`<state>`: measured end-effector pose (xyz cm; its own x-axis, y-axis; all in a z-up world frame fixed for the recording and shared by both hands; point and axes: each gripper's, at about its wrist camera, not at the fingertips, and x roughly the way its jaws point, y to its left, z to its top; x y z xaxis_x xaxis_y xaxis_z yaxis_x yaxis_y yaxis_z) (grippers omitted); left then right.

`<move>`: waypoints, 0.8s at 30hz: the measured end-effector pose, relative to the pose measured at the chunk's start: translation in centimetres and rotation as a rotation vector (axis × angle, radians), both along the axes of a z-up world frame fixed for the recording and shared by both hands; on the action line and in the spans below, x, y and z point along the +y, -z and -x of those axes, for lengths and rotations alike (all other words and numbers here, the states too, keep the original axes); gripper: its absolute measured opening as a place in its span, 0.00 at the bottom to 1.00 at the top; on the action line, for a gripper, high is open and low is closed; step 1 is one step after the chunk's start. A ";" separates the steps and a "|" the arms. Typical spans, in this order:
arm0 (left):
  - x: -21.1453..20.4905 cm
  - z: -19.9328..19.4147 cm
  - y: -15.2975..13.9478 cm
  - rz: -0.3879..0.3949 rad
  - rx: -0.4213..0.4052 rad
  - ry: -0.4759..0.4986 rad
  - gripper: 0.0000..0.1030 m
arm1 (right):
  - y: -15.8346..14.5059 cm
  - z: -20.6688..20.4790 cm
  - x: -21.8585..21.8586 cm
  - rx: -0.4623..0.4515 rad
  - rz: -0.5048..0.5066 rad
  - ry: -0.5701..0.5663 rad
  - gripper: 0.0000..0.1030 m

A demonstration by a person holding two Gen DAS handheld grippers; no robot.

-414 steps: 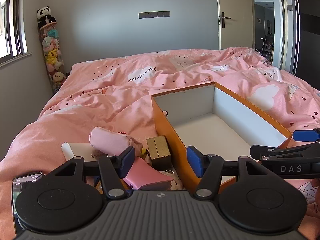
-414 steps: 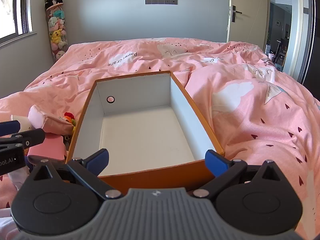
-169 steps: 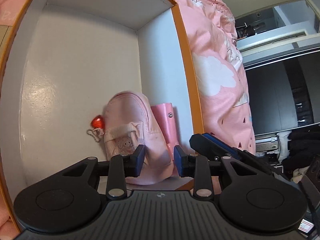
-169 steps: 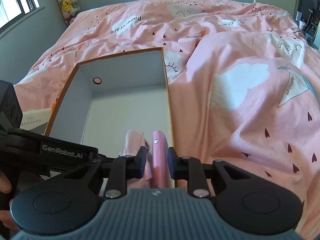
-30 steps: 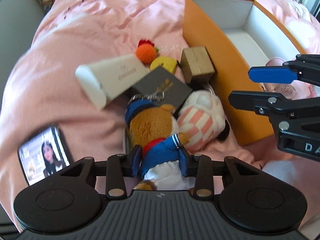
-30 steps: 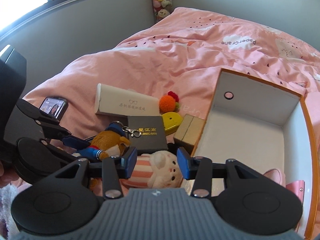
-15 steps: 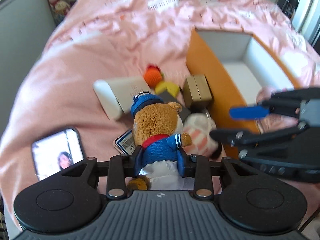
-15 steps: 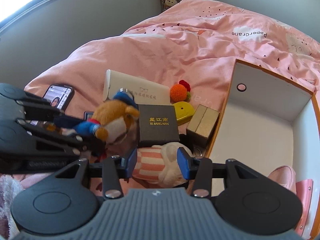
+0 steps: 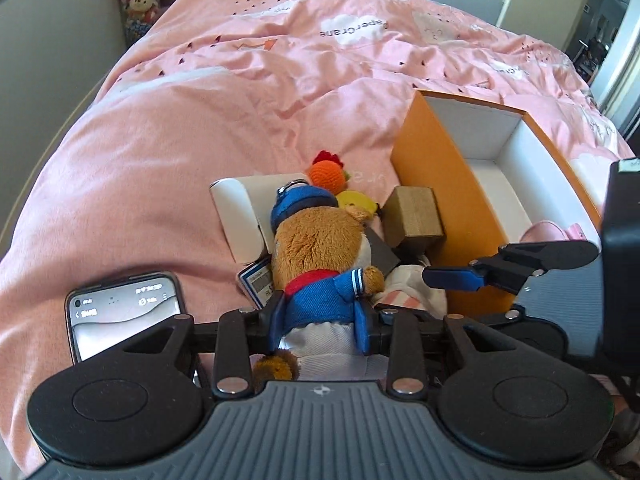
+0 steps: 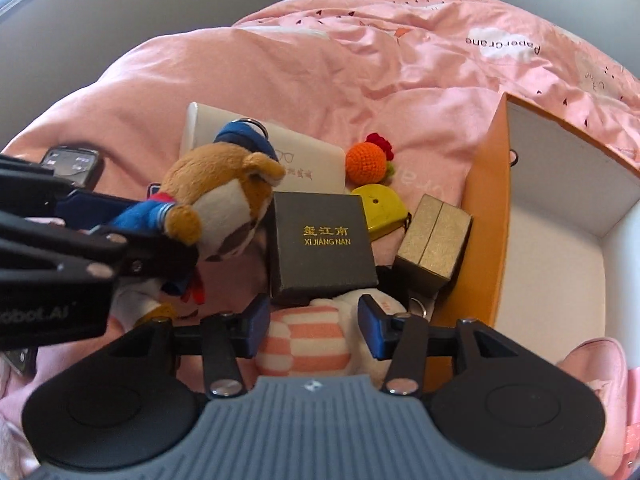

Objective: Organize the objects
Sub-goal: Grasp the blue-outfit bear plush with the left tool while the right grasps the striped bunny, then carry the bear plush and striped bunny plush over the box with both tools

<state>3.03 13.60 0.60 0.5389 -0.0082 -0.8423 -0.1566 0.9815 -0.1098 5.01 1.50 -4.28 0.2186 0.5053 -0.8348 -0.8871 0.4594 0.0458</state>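
My left gripper is shut on a brown plush bear in a blue sailor suit and holds it tilted above the pile; the bear hangs at the left of the right wrist view. My right gripper is low over a pink-and-white striped plush. Its jaws are opening, with the plush between them and the pads not pressing. An orange box with a white inside stands to the right and holds a pink pouch.
On the pink duvet lie a black box with gold lettering, a gold box, a white glasses case, an orange crochet ball, a yellow item and a lit phone.
The bear has risen a little with my left gripper. My right gripper has come down closer to the striped plush and its jaws stand wider.
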 end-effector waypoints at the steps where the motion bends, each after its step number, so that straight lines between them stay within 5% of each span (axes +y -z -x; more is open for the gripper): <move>1: 0.4 0.0 0.1 0.013 0.001 -0.006 0.38 | 0.3 0.0 0.3 0.001 0.012 0.005 0.53; 8: 1.3 -0.2 0.8 0.041 0.006 -0.012 0.38 | 1.5 0.6 1.3 -0.058 0.070 0.004 0.62; 11: 1.6 -0.1 0.9 0.084 0.004 -0.013 0.38 | 2.1 1.8 1.5 -0.078 0.103 -0.049 0.78; 24: 0.0 0.4 1.3 0.039 0.012 -0.019 0.38 | 2.3 3.6 -0.3 -0.206 0.180 -0.111 0.58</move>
<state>2.66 13.61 -0.74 0.5292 -0.0311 -0.8479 -0.1762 0.9735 -0.1457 1.38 1.23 -6.62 0.3442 0.3838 -0.8568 -0.9146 0.3434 -0.2136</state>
